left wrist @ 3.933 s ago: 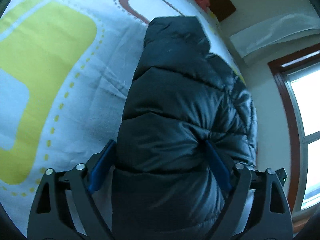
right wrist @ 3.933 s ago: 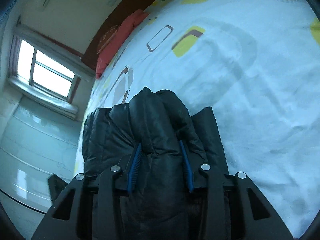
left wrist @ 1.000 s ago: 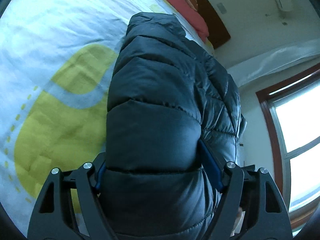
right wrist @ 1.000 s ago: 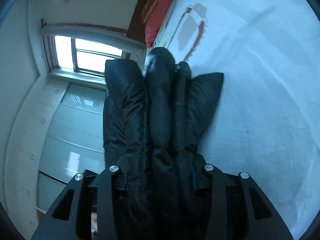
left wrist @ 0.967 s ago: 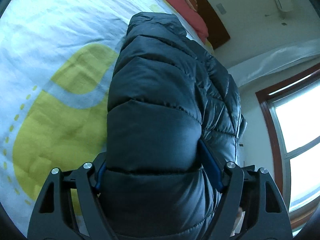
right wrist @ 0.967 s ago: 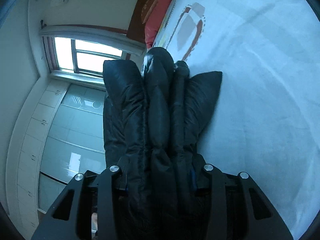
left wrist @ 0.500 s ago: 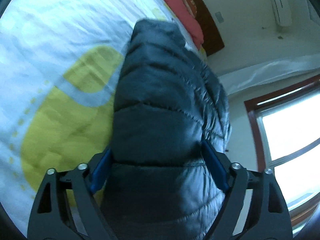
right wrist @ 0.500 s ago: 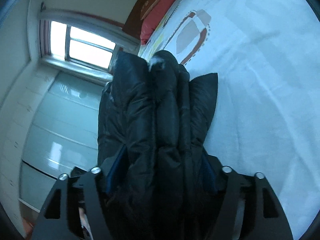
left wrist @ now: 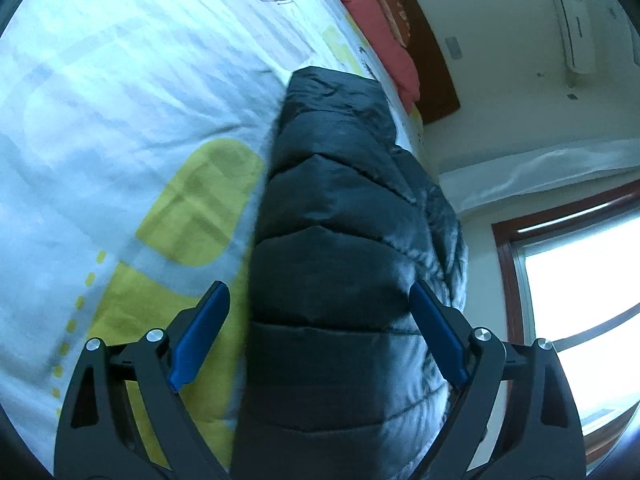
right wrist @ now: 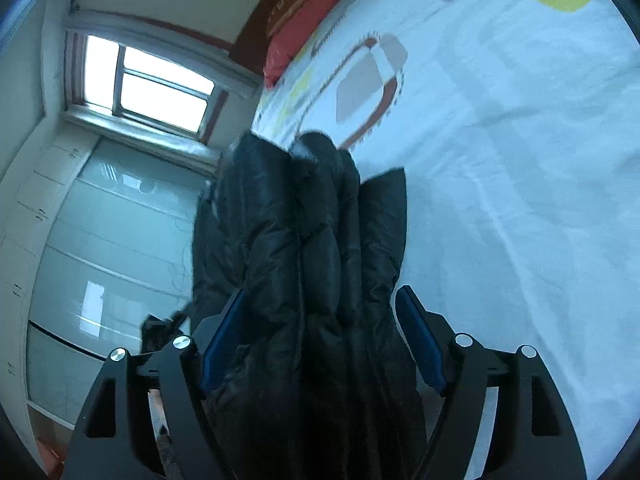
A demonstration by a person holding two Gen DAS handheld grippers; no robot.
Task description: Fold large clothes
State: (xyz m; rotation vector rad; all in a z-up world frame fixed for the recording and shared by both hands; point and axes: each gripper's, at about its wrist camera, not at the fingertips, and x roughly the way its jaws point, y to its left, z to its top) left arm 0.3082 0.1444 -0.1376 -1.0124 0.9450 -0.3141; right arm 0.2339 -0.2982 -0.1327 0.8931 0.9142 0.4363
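Both my left claw (left wrist: 318, 330) and right claw (right wrist: 320, 332) are spread wide around the folded black puffer jacket (left wrist: 344, 248) on the bed (left wrist: 100, 100). Best to back straight out without snagging the folds.

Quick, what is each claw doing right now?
Left claw: open, puffer jacket loose between its fingers.
Right claw: open around the same jacket.
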